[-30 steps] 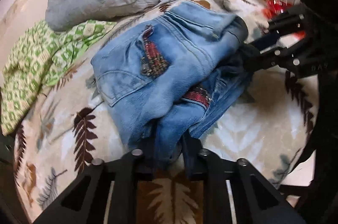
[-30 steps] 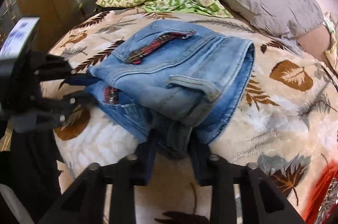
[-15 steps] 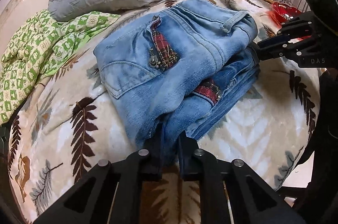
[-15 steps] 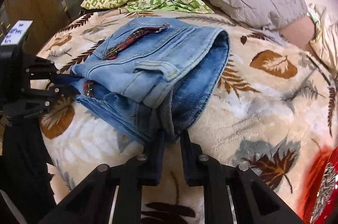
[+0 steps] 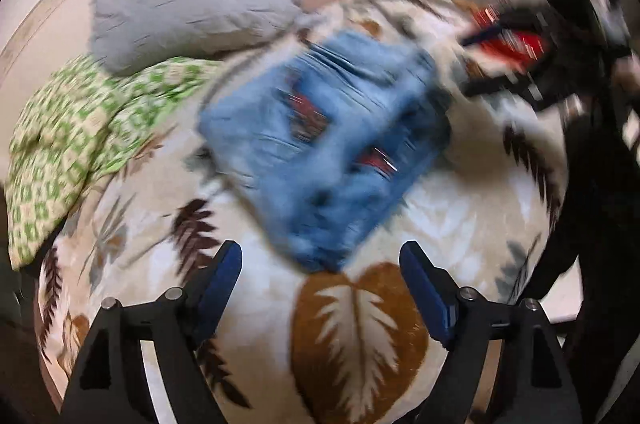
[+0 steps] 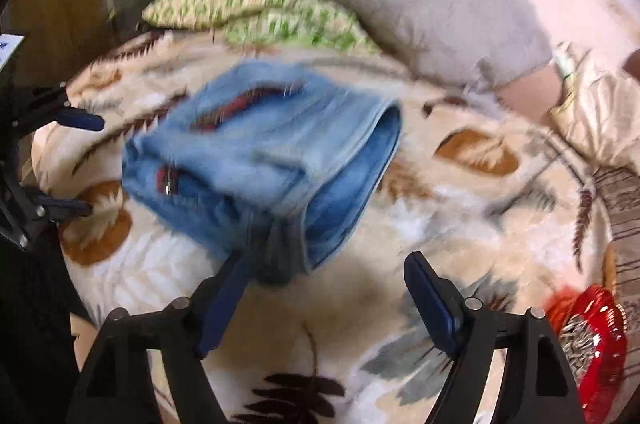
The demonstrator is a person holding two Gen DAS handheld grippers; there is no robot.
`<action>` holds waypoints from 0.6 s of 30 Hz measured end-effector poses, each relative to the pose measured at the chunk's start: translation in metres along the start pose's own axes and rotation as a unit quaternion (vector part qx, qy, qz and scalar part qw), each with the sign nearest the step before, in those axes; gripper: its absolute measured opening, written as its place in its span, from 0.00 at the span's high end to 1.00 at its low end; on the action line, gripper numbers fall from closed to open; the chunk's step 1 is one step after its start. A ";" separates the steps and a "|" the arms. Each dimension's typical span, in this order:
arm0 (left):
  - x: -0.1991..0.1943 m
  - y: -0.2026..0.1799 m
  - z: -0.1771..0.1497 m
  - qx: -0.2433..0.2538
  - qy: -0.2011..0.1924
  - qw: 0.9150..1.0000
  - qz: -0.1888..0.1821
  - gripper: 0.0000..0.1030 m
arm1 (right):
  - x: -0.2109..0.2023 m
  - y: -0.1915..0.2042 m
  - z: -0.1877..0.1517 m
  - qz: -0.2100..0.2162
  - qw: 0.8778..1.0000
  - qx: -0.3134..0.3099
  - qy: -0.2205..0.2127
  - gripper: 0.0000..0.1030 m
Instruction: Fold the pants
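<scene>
**Jeans folded, both grippers let go**

Left wrist view: the left gripper point(image 5: 320, 260) is spread wide w/ nothing between its fingers. The jeans point(image 5: 320, 152) lie as a folded bundle on the leaf-print blanket point(image 5: 460, 224) covering the bed, their near corner just ahead of the gripper, apart from both fingers. A gray pillow point(image 5: 192, 12) and a green patterned cloth point(image 5: 80, 132) lie beyond. The right gripper shows at the far right, too blurred to read here. Picture is smeared, so detail is poor.

Right wrist view: the right gripper point(image 6: 326, 274) is also wide open, holding nothing; its left finger sits right at the bundle's near corner, and contact can't be told. The open fold faces right.

Risk, as I judge it: that finger could snag the denim on pulling away and drag the top layer, undoing the fold. The soft blanket may also let the stack slump.

Containers: 1 red bag point(image 6: 592, 340) at lower right, apparently holding seeds, well apart from the jeans.
</scene>
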State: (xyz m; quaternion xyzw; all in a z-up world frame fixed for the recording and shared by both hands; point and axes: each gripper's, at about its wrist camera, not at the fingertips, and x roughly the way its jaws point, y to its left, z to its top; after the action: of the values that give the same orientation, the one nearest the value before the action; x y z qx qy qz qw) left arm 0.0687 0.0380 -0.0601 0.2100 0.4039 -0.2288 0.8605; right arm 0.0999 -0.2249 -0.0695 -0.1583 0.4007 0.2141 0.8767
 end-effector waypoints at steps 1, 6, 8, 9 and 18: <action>-0.003 0.010 0.003 -0.021 -0.005 1.000 0.001 0.20 | -0.003 0.001 0.002 -0.003 1.000 -0.001 -0.002 0.20; -0.008 0.064 0.015 -0.161 -0.035 0.986 0.001 0.16 | -0.013 -0.001 0.018 -0.017 1.000 -0.004 -0.018 0.20; -0.001 0.078 0.019 -0.203 -0.034 0.979 0.001 0.16 | -0.014 -0.001 0.024 -0.020 1.000 -0.005 -0.022 0.20; 0.004 0.084 0.021 -0.218 -0.030 0.976 0.001 0.16 | -0.015 0.000 0.026 -0.022 0.999 -0.003 -0.024 0.20; 0.072 0.104 0.030 -0.335 0.013 0.939 -0.078 0.15 | 0.005 -0.016 0.048 0.022 0.996 0.089 -0.016 0.20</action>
State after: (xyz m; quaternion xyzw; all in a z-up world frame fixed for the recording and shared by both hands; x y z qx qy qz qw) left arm 0.1862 0.0891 -0.0810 -0.1201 0.4836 -0.1436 0.8550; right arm 0.1414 -0.2161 -0.0411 -0.0669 0.4075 0.1994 0.8886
